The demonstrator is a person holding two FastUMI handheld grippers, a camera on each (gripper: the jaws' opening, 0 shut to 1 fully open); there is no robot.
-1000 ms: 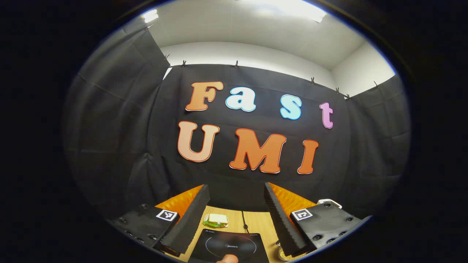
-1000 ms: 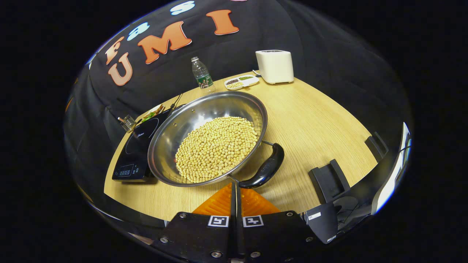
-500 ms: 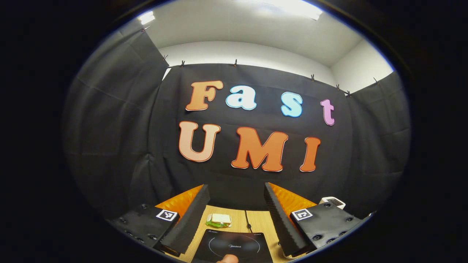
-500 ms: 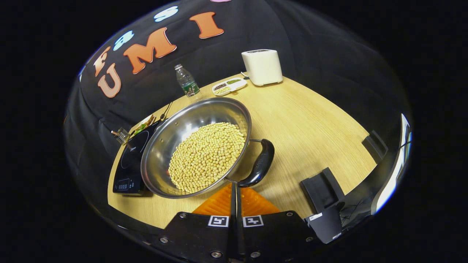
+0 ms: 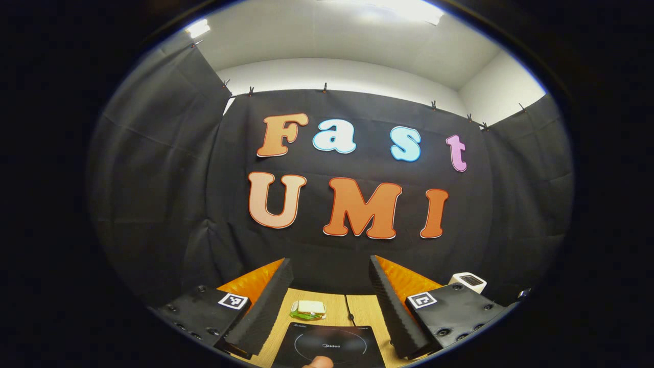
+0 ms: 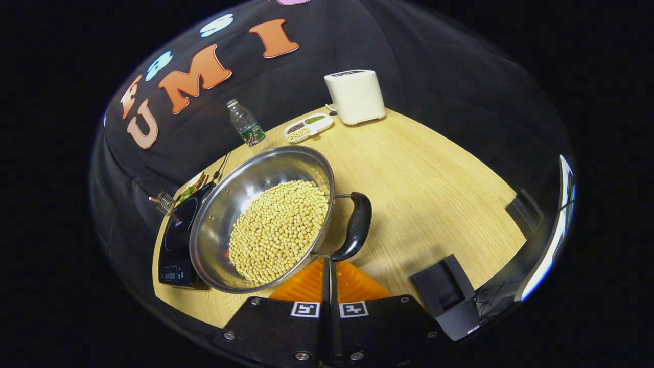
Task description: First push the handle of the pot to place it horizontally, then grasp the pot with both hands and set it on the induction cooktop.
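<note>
Handle [image 6: 355, 226] swung round; right claw [image 6: 327, 261] (closed) touches its end.

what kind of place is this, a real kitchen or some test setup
Most likely a staged recording booth, not a real kitchen: black cloth walls hang clipped around a wooden table set with an induction cooktop, a pot of soybeans and a white toaster.

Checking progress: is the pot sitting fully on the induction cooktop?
No, the pot rests mostly on the table, overlapping only the induction cooktop's edge.
</note>
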